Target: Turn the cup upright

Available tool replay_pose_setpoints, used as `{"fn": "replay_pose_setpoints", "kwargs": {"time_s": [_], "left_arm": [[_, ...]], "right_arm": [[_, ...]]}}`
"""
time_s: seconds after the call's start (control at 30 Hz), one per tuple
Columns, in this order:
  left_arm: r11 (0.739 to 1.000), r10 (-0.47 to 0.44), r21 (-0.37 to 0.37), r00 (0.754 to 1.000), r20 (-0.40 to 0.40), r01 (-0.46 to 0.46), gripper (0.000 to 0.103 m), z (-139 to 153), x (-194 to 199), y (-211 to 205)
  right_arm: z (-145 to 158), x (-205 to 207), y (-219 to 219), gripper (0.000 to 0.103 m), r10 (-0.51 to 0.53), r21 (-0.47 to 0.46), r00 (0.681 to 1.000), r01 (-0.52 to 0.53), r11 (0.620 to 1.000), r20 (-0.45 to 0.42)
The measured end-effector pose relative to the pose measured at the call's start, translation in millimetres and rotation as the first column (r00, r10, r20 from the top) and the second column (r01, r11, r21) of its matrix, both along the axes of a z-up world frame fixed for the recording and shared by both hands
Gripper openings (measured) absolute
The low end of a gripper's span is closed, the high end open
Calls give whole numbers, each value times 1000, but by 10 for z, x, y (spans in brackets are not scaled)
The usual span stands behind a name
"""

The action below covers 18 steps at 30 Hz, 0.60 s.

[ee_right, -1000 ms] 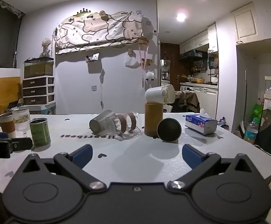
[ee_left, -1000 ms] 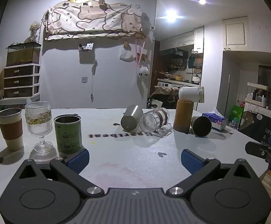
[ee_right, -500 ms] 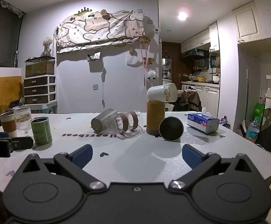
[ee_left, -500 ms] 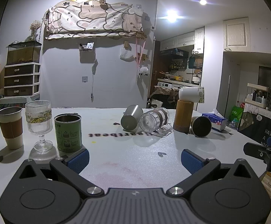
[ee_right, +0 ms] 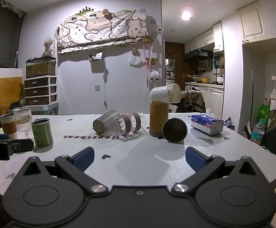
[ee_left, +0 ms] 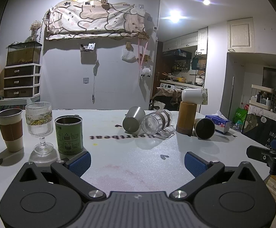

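Nearest in each view are the tools themselves. The left gripper [ee_left: 137,161] has its jaws spread wide with nothing between them, only bare white table [ee_left: 119,163] showing in the gap. The right gripper [ee_right: 139,156] is likewise wide open and empty, and sits just off to the right of the left one, low over the table's near edge.

Just ahead and to the left of the left gripper stand three cups that are already the right way up: a green tin cup [ee_left: 69,134] closest, a ribbed stemmed glass [ee_left: 40,127] beside it, and a paper cup with a brown sleeve [ee_left: 10,130] furthest left. These look like the finished part of the job.

Farther out, ahead of both grippers and well apart from them, lies the unfinished part. A steel cup [ee_right: 103,122] lies on its side with its base toward the cameras, touching a clear glass mug [ee_right: 126,124] also on its side. To their right a black cup [ee_right: 174,130] lies tipped over, leaning against a tall brown cylinder [ee_right: 158,119], and a white cup [ee_right: 165,96] rests sideways on top of that cylinder. A tissue box [ee_right: 207,123] sits beyond to the right.

So by my reading, three stand and four remain down; neither gripper has reached for the next one yet.
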<state>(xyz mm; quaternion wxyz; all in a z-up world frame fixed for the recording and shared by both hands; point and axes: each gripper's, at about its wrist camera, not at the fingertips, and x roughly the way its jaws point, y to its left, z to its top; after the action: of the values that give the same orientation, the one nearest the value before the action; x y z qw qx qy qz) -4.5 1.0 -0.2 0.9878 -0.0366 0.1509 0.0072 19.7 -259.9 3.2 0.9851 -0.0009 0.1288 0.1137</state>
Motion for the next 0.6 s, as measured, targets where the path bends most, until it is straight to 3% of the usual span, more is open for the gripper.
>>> {"fn": "replay_pose_setpoints", "kwargs": {"time_s": [0.6], "left_arm": [[1000, 1, -4, 1000, 1, -1, 103, 6, -11, 21]], "right_arm": [[-10, 18, 19, 103, 9, -1, 1000, -9, 1000, -2]]}}
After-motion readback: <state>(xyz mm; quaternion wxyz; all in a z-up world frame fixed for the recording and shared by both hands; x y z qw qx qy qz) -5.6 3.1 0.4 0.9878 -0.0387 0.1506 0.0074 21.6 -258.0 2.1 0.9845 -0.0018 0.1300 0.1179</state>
